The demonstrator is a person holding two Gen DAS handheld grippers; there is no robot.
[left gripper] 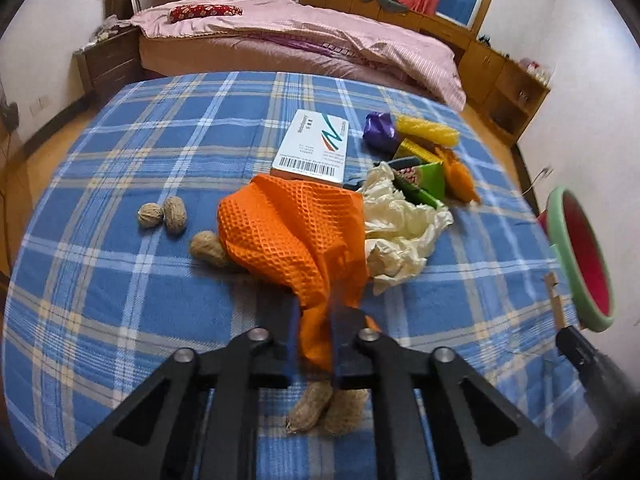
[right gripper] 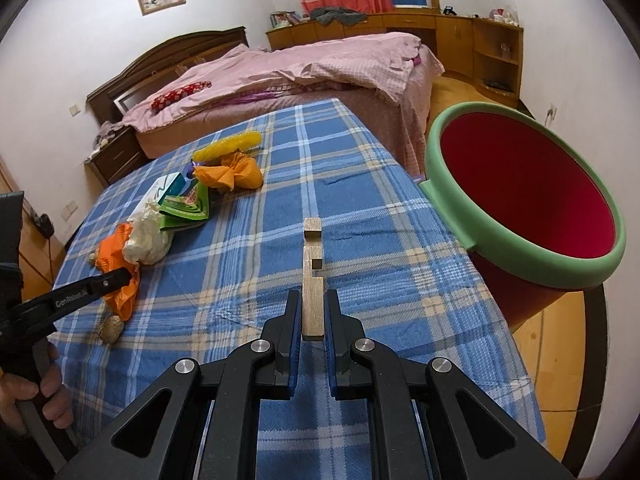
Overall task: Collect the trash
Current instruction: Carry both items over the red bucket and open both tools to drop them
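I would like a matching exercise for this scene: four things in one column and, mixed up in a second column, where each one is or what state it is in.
Things:
1. orange cloth
2. wooden piece
3. bin
4. white card

Places or states:
A. stands beside the table
B. held in the right jaws
C. lies flat, barcode showing
D. held in the left jaws

Pairs: 1-D, 2-B, 3-A, 4-C

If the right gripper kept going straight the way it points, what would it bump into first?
Probably just the tablecloth. The right gripper, shut on a wooden piece, points down at bare cloth; the bin sits off to its right.
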